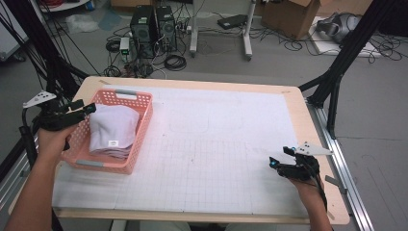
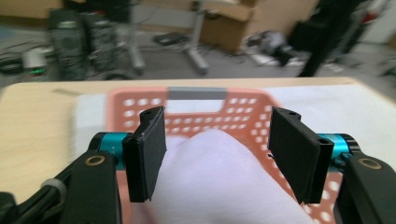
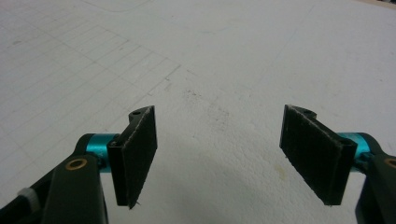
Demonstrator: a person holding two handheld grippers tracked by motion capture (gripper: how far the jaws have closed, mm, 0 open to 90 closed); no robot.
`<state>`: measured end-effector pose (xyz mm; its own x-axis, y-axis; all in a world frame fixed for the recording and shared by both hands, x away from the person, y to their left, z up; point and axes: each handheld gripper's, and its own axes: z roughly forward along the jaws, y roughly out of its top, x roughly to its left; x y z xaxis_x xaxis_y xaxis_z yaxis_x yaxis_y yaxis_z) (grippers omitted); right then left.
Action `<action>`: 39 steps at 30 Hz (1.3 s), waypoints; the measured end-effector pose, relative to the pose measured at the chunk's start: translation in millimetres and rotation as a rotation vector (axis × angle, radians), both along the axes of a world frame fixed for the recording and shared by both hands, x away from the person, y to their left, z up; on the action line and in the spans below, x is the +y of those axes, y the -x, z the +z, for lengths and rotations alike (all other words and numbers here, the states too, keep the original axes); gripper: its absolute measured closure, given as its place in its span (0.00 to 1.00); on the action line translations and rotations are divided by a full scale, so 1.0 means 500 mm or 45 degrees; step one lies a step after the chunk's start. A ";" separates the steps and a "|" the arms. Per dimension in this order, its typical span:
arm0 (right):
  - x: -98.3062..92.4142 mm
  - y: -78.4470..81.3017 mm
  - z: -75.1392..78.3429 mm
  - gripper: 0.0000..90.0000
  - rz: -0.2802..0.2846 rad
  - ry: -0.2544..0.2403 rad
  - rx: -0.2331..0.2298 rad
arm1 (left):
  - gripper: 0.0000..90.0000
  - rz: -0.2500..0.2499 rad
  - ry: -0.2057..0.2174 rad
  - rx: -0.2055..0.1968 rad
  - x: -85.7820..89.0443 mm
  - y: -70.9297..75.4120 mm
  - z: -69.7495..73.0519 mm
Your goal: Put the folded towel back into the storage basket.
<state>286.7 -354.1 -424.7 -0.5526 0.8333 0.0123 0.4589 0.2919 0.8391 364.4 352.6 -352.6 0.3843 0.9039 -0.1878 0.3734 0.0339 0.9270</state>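
**Operator:** Status check, left side. Where is the folded white cloth [image 1: 113,130]?

**Technician:** It lies inside the pink plastic basket [image 1: 143,115] at the left end of the table [image 1: 293,101], with a small label facing up near the basket's near wall. The left gripper [image 1: 89,109] sits at the basket's left rim. In the left gripper view, the cloth [image 2: 219,182] rises between the two pads [image 2: 147,154], but a gap shows on each side, so the pads do not press on it. The jaws stand apart.

**Operator:** And the right side?

**Technician:** The right gripper [image 1: 274,162] rests low over the white grid mat [image 1: 216,159] near the table's right edge, well apart from the basket. In the right gripper view, its jaws are spread wide with bare mat [image 3: 219,93] between them. It holds nothing.

**Operator:** Progress assessment?

**Technician:** Placement appears done: the cloth sits in the basket and looks released. No other cloth lies on the mat. What remains, by this reading, is to draw the left gripper clear of the basket rim without snagging the fabric. Whether the cloth is stacked on others beneath it cannot be told for certain; layered edges show at its near side.
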 end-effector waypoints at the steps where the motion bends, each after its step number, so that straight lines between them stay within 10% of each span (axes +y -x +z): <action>1: 0.000 0.000 0.000 0.29 0.000 0.001 -0.004 | 0.41 0.004 -0.014 0.005 -0.004 0.001 -0.001; 7: -0.002 0.001 0.002 0.29 0.000 -0.002 -0.006 | 0.43 -0.057 -0.013 0.090 -0.023 -0.004 -0.025; 12: -0.003 0.001 0.002 0.29 -0.002 -0.006 -0.006 | 0.48 -0.109 -0.186 0.299 -0.058 -0.024 -0.059; 17: -0.001 0.001 0.002 0.29 0.000 -0.009 -0.003 | 0.50 -0.121 -0.408 0.374 -0.085 -0.040 -0.087; 23: -0.001 0.001 0.002 0.29 0.003 -0.004 -0.007 | 0.49 -0.120 -0.379 0.393 -0.087 -0.051 -0.094; 26: -0.003 0.002 0.003 0.29 0.002 -0.004 -0.007 | 0.47 -0.090 -0.243 0.328 -0.073 -0.043 -0.081; 30: -0.002 0.001 0.003 0.29 -0.002 -0.010 -0.006 | 0.39 -0.059 -0.043 0.116 -0.056 -0.016 -0.053; 34: 0.000 0.001 0.004 0.29 0.003 -0.014 -0.013 | 0.29 -0.058 0.054 -0.076 -0.066 0.014 -0.028; 39: 0.002 0.001 0.006 0.29 0.001 -0.046 -0.015 | 0.21 -0.097 0.105 -0.140 -0.100 0.041 -0.009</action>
